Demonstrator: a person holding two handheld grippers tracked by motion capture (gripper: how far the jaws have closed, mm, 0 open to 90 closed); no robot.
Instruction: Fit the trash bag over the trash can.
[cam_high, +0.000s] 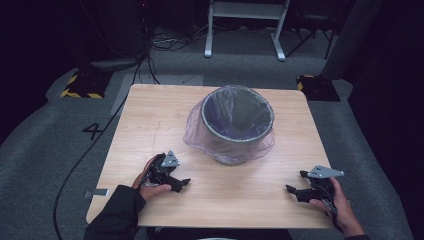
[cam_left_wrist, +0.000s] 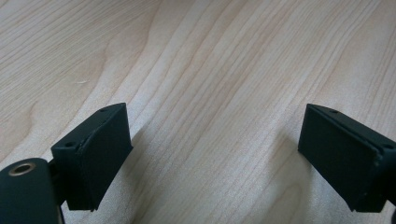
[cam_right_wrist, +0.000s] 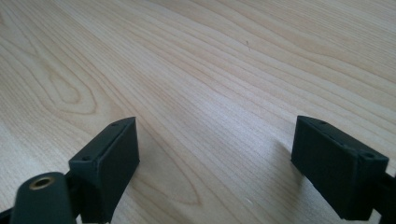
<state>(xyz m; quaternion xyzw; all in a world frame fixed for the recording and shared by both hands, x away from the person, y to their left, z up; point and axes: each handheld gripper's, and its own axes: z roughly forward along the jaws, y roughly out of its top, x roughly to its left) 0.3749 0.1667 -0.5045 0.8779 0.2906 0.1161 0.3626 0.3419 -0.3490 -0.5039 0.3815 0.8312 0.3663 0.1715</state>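
Item: round grey waste bin (cam_high: 238, 131) lined with a translucent purple plastic bag (cam_high: 195, 131), upright mid-tabletop (cam_high: 150, 115). Left hand-held gripper (cam_high: 183, 184): jaws spread, empty, nearer; bin lies ahead-right. Right hand-held gripper (cam_high: 294, 189): spread, empty; bin ahead-left.

— Looked like a lab or recording studio, not a home.

— Judged from what?

— From grey carpet (cam_high: 45, 145) all round, with a number marked on it in black (cam_high: 93, 131). Also from yellow-and-black hazard-striped bases (cam_high: 82, 86) at the far corners of a lone wooden table (cam_high: 150, 125).

— Anything beyond that?

— Cables (cam_high: 165, 42) lay tangled on the floor at the back, beside the legs of a white metal frame (cam_high: 245, 25). Dark surroundings, lit mainly over the table. Felt staged for capture rather than lived in.
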